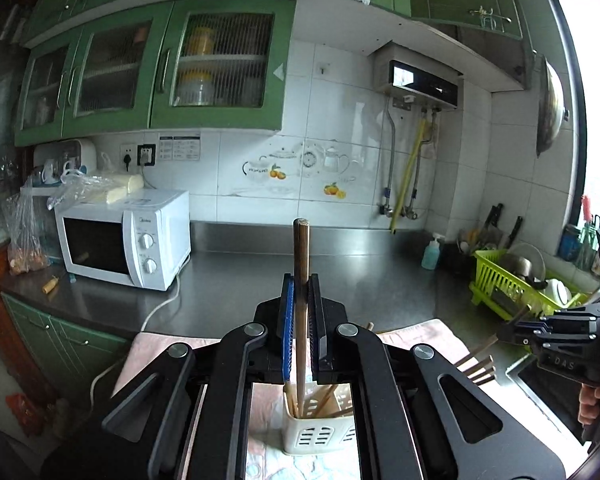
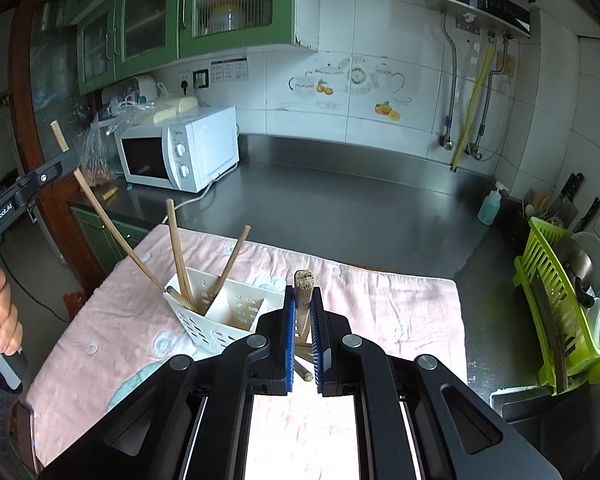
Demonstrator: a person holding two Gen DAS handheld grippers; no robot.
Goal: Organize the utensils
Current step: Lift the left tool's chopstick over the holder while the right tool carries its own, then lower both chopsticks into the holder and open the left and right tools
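Above the white holder, each tongs, left and right, is clenched on one chopstick.

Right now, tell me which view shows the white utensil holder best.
The right wrist view: the white utensil holder sits in the open on the pink cloth, both compartments and the chopsticks in it visible. In the left wrist view the holder is mostly hidden behind the left gripper; only its front wall shows.

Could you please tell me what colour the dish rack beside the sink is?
The dish rack is bright lime green, clearest in the right wrist view.
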